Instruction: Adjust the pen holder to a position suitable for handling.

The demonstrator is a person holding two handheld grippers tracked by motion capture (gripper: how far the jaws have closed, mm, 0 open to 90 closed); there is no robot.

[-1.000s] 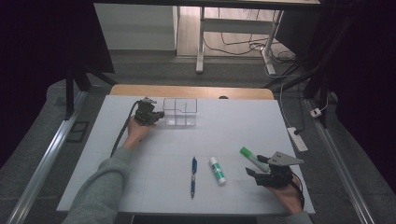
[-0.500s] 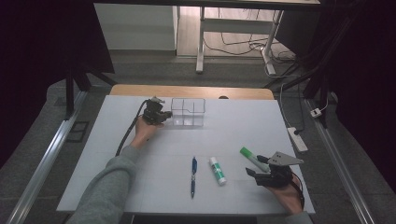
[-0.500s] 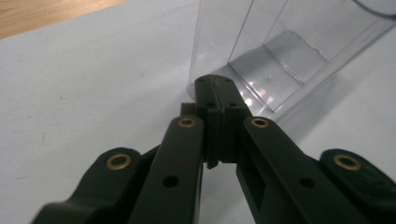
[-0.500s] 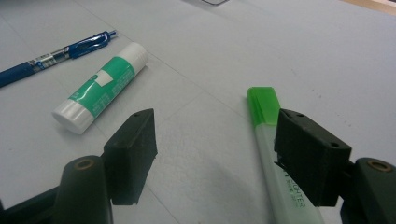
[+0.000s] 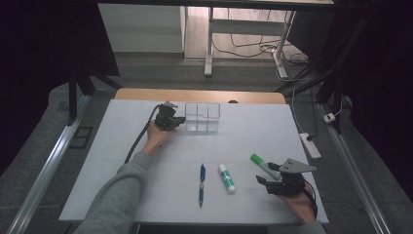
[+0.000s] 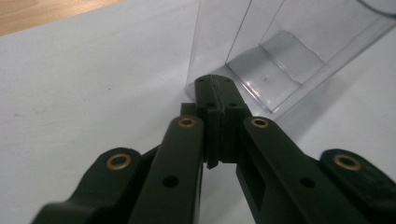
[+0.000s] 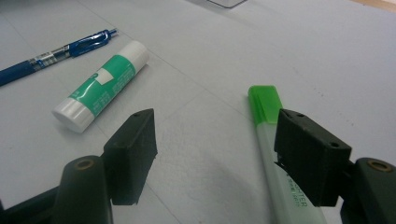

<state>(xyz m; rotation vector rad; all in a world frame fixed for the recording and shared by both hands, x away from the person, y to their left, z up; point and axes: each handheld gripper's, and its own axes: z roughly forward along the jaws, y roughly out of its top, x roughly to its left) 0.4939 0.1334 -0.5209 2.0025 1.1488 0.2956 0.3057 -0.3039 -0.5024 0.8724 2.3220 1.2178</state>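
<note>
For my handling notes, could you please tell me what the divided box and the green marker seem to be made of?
The divided box looks like clear hard plastic with a glossy finish: the table shows through its thin walls, and the edges catch light. The green marker seems to be plastic too: a translucent bright green cap and a pale, smooth barrel with printed text.
</note>
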